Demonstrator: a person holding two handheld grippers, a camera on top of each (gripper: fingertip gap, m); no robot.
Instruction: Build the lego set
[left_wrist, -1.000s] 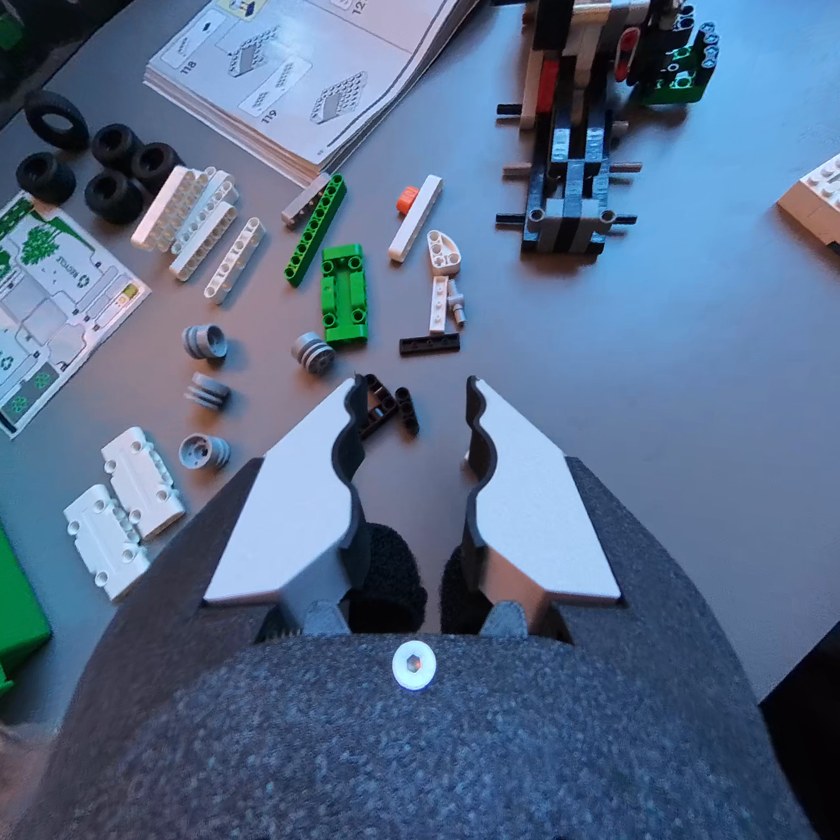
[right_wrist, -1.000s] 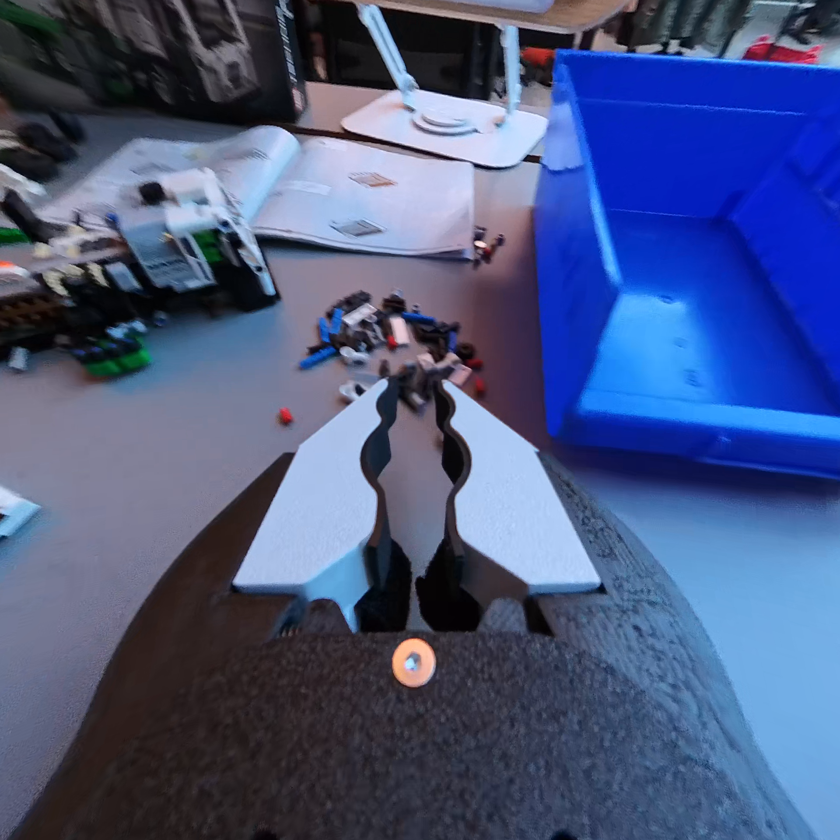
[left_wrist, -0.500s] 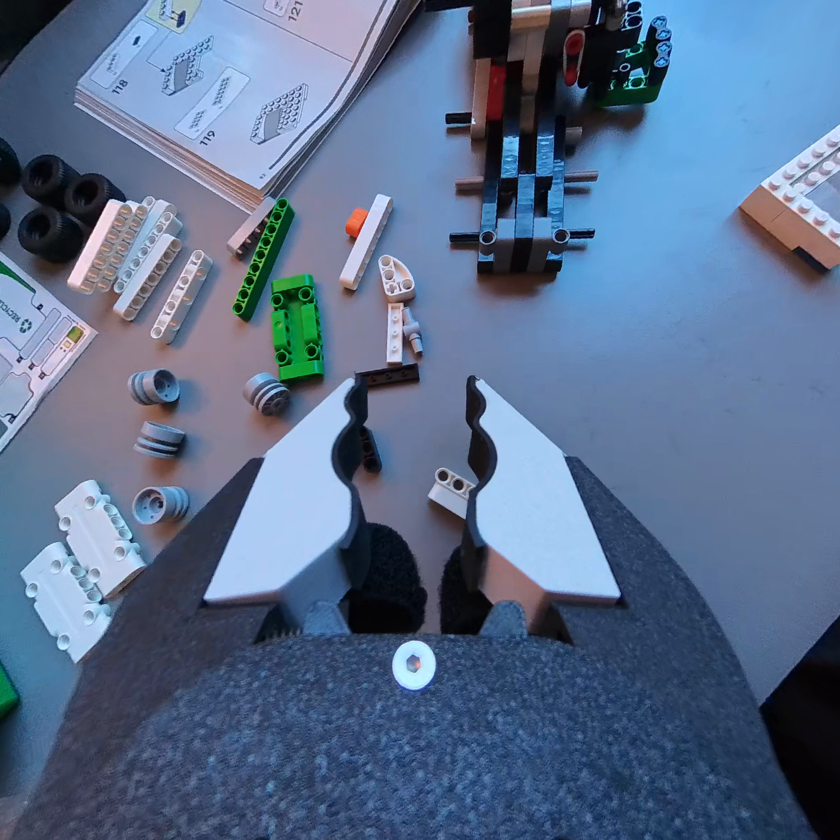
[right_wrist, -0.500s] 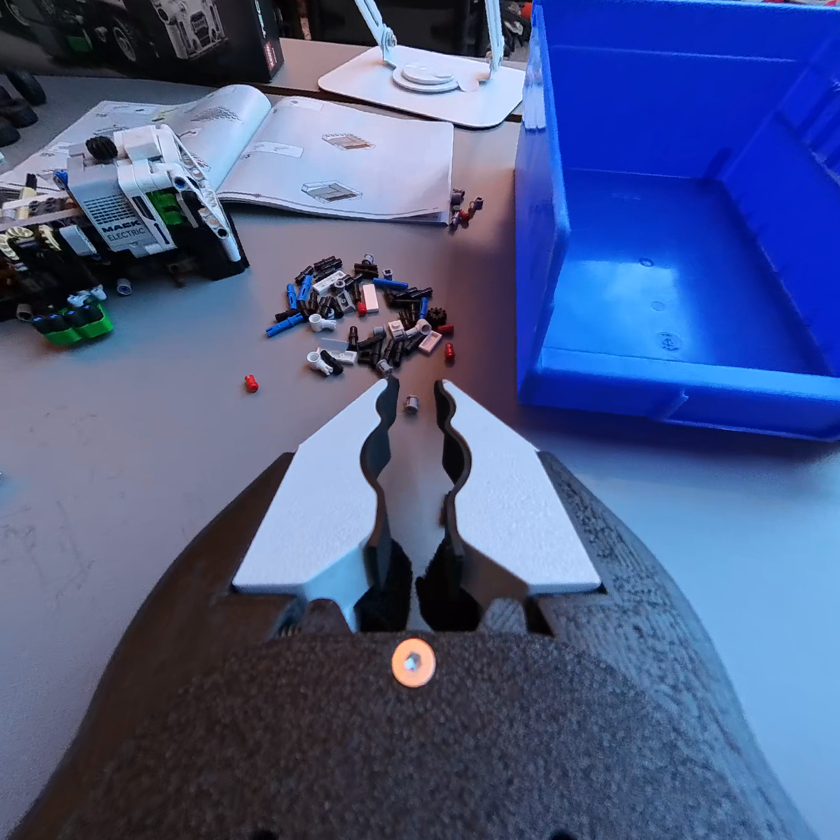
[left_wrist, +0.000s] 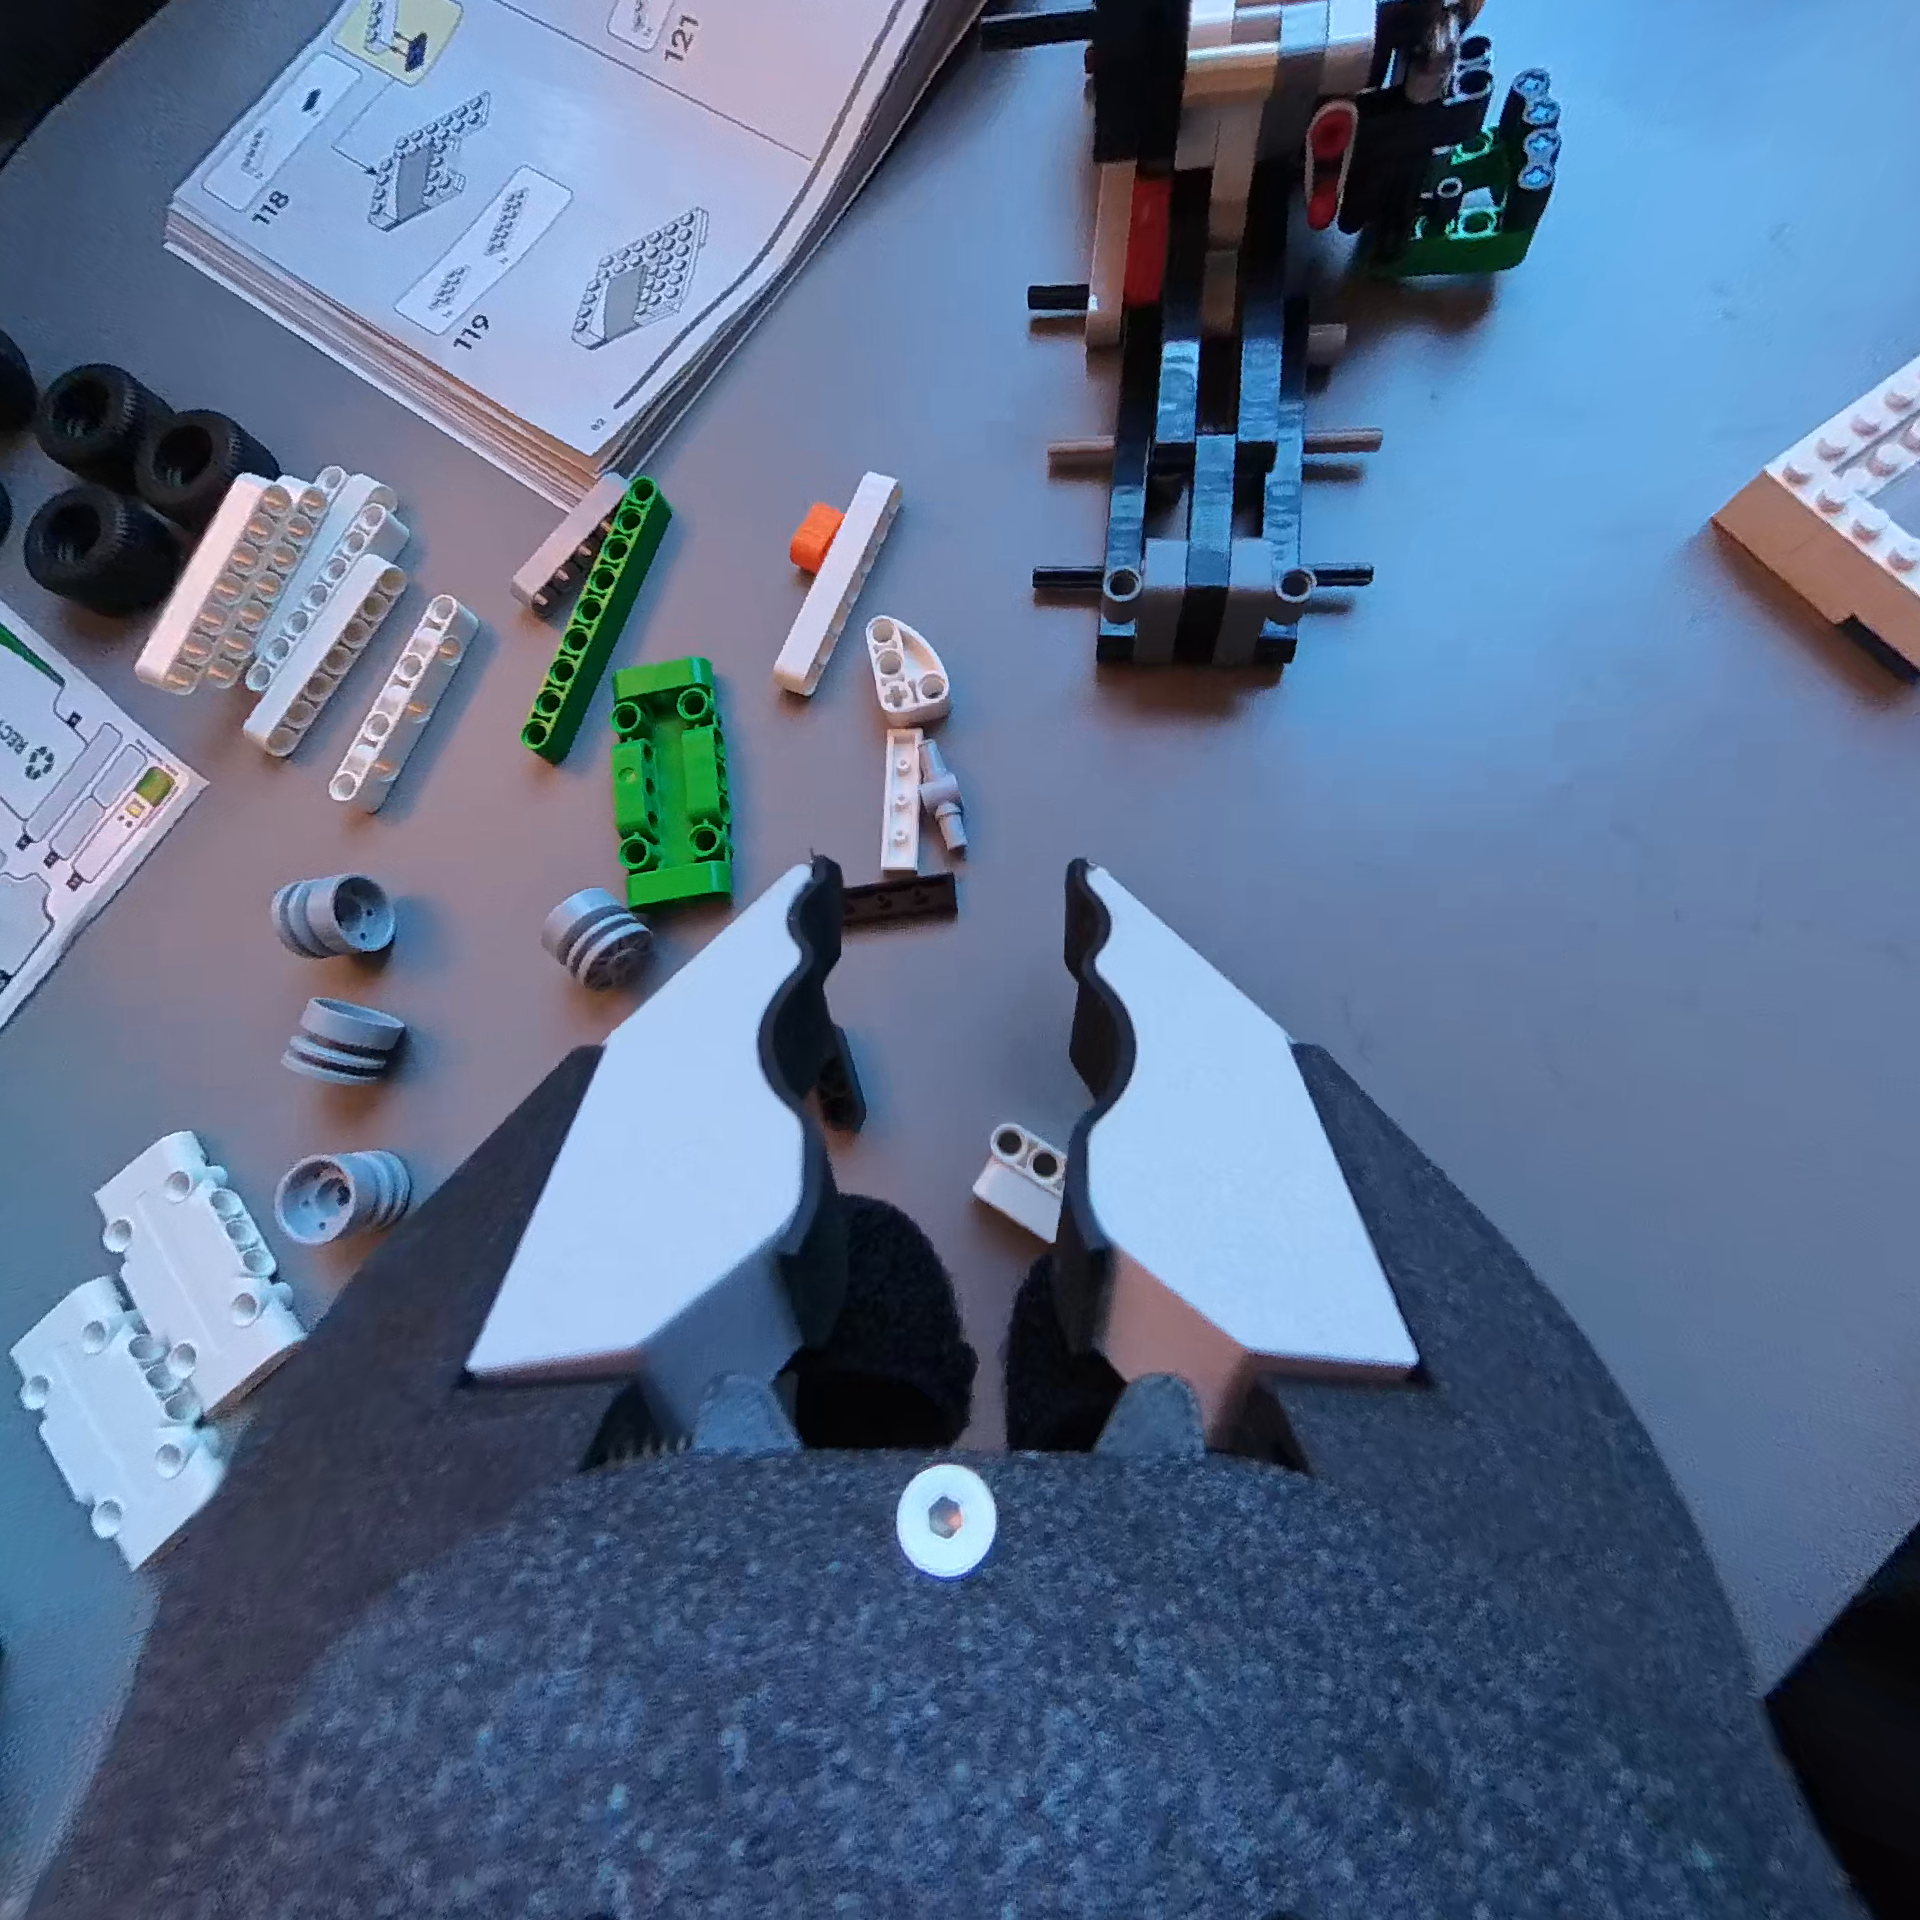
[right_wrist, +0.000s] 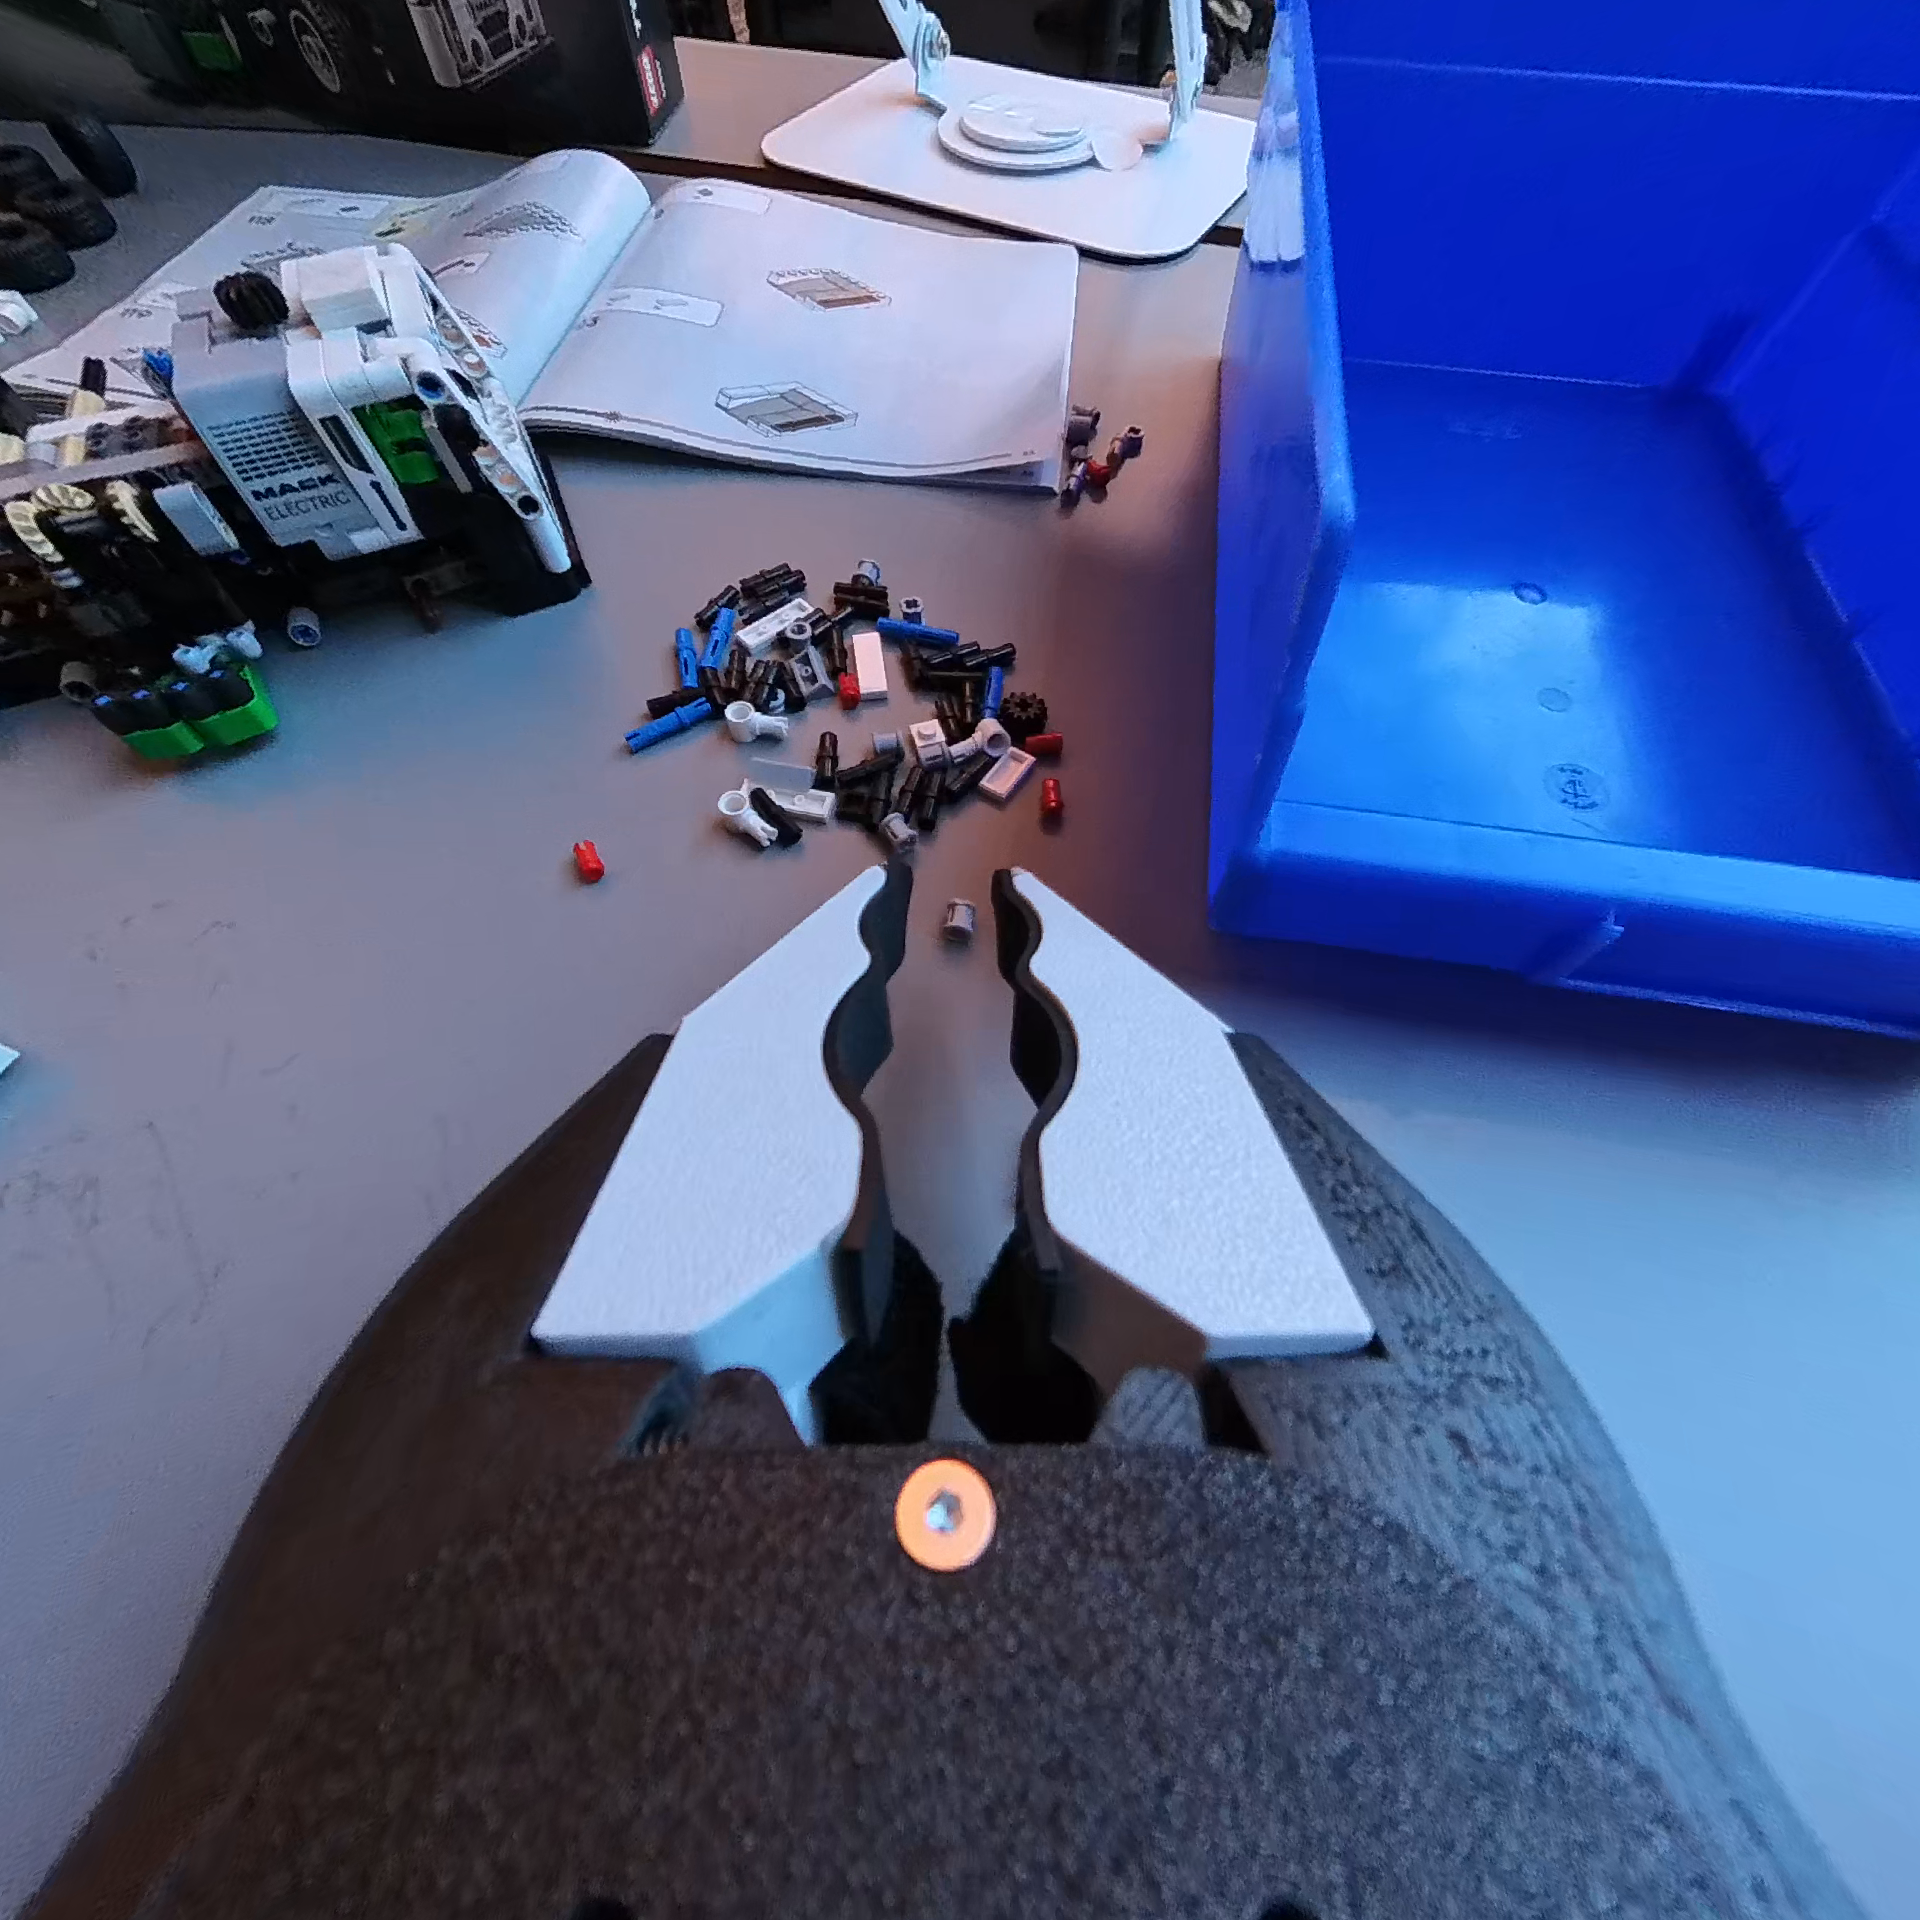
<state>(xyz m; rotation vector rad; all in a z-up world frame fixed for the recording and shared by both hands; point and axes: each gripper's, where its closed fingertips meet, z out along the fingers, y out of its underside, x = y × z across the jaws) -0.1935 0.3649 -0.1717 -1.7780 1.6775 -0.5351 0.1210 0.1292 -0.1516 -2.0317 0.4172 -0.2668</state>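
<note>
Grey bench (left_wrist: 1558, 935) carried the whole set. Left claw (left_wrist: 945, 873) hovered over it with fingers spread apart and nothing between them; a small white two-hole connector (left_wrist: 1023, 1179) lay beside its right finger, and a black flat strip (left_wrist: 902, 899) at the left fingertip. At 11 o'clock of that claw: green frame piece (left_wrist: 670, 779), green long beam (left_wrist: 595, 618), white beam (left_wrist: 837, 582) with an orange stud (left_wrist: 814, 535) touching it. At 9 to 10 o'clock: four grey wheel hubs (left_wrist: 335, 914), white beams in a cluster (left_wrist: 270, 592), black tyres (left_wrist: 99, 478). At 12 to 1 o'clock: dark chassis of the half-built truck (left_wrist: 1205, 499). Instruction booklet (left_wrist: 540, 208) lay open at 11 o'clock, far side.

Right claw (right_wrist: 951, 878) was parted narrowly, gripping nothing; a small grey bush (right_wrist: 958, 920) lay on the bench below its tips. Heap of small pins and connectors (right_wrist: 847, 696) sat at 12 o'clock, a lone red pin (right_wrist: 588, 860) at 10 o'clock, the truck cab (right_wrist: 343, 447) farther off at 10 o'clock, and a blue bin (right_wrist: 1288, 582) at 2 o'clock.
</note>
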